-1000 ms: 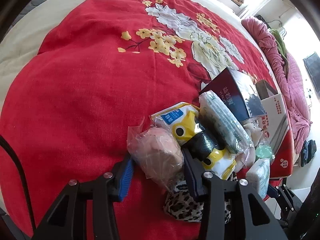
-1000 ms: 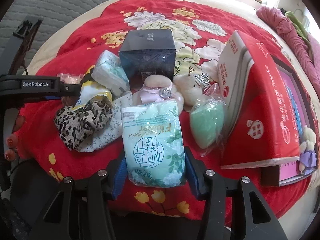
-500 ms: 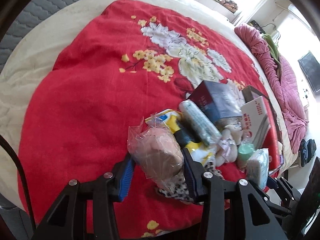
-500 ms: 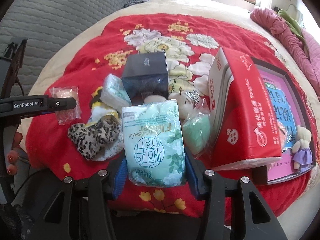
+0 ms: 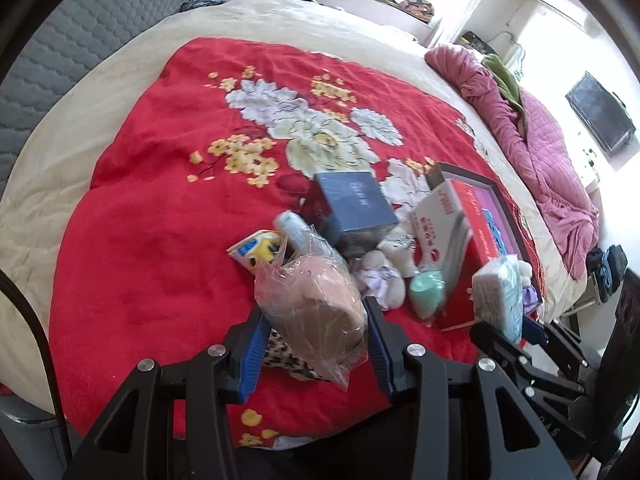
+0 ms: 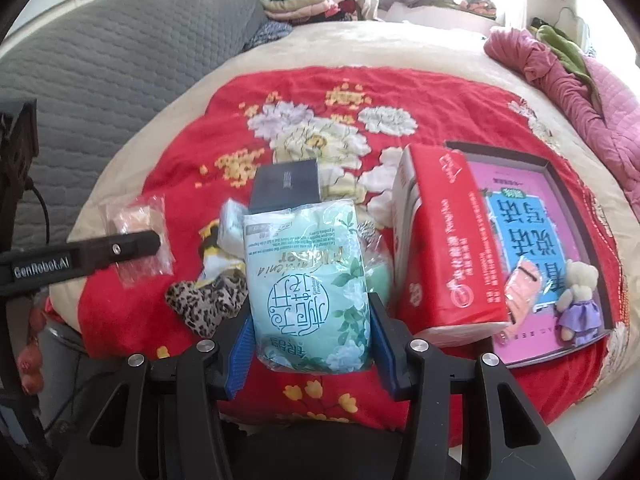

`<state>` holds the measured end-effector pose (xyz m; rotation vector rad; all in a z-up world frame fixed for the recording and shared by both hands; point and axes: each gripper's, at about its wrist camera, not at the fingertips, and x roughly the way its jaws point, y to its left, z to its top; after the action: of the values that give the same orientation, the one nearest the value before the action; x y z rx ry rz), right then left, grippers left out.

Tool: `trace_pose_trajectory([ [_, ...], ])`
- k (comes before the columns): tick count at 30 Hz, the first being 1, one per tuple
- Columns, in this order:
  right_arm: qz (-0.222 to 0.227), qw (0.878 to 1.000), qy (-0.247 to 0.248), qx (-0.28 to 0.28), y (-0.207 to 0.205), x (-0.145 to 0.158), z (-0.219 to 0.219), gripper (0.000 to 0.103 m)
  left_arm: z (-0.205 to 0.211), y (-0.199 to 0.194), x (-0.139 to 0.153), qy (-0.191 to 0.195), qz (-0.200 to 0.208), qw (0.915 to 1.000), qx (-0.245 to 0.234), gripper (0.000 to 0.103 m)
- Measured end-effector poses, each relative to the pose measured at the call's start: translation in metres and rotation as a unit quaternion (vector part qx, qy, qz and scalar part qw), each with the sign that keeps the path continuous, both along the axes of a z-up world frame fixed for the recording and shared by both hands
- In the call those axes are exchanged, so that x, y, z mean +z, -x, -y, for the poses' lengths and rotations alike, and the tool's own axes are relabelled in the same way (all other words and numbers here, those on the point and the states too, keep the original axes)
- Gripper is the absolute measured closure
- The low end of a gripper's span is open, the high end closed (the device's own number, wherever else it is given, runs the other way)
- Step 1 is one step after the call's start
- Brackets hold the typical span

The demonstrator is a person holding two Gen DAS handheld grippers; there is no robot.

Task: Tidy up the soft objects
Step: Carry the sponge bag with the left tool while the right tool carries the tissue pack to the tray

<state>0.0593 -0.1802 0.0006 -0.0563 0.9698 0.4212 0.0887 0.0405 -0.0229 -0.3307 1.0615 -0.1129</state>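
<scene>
My left gripper [image 5: 314,338] is shut on a clear plastic bag with a pink-brown soft item [image 5: 316,308], held above the red floral blanket [image 5: 160,208]. In the right wrist view that same bag [image 6: 138,236] hangs at the left in the left gripper's fingers [image 6: 132,249]. My right gripper [image 6: 312,342] is shut on a green tissue pack [image 6: 310,288], also lifted off the bed. The tissue pack [image 5: 498,296] shows at the right edge of the left wrist view. Below lie a leopard-print cloth [image 6: 204,300], a yellow packet [image 5: 258,250], small plush toys [image 5: 390,268] and a green bagged item [image 5: 428,290].
A dark blue box [image 5: 354,204] stands behind the pile. A red and white carton [image 6: 444,240] leans on a dark tray with a pink printed sheet [image 6: 532,240], where a small plush doll [image 6: 578,300] lies. A pink quilt [image 5: 548,160] runs along the far right.
Both grippers have risen with their loads, so the pile and blanket look smaller and farther below. The grips on the bag and the tissue pack are unchanged.
</scene>
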Motion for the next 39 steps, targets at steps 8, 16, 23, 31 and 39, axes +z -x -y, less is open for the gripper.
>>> trace_pose_trajectory([
  [8,0.021,0.999,-0.022,-0.032,0.005,0.028,0.029,0.051,0.033,-0.002,0.024,-0.013,0.015,0.9995,-0.024,0.057],
  [16,0.032,0.996,-0.036,-0.070,0.007,0.044,0.063,0.051,0.064,-0.005,0.041,-0.029,0.031,0.9979,-0.049,0.057],
  [23,0.048,0.992,-0.037,-0.107,0.006,0.055,0.093,0.051,0.096,-0.007,0.049,-0.034,0.037,0.9958,-0.077,0.057],
  [31,0.061,0.983,-0.047,-0.167,0.002,0.066,0.150,0.051,0.144,-0.013,0.065,-0.032,0.053,0.9914,-0.115,0.057],
  [39,0.062,0.971,-0.051,-0.225,0.001,0.064,0.207,0.051,0.187,-0.025,0.074,-0.029,0.059,0.9869,-0.147,0.057],
])
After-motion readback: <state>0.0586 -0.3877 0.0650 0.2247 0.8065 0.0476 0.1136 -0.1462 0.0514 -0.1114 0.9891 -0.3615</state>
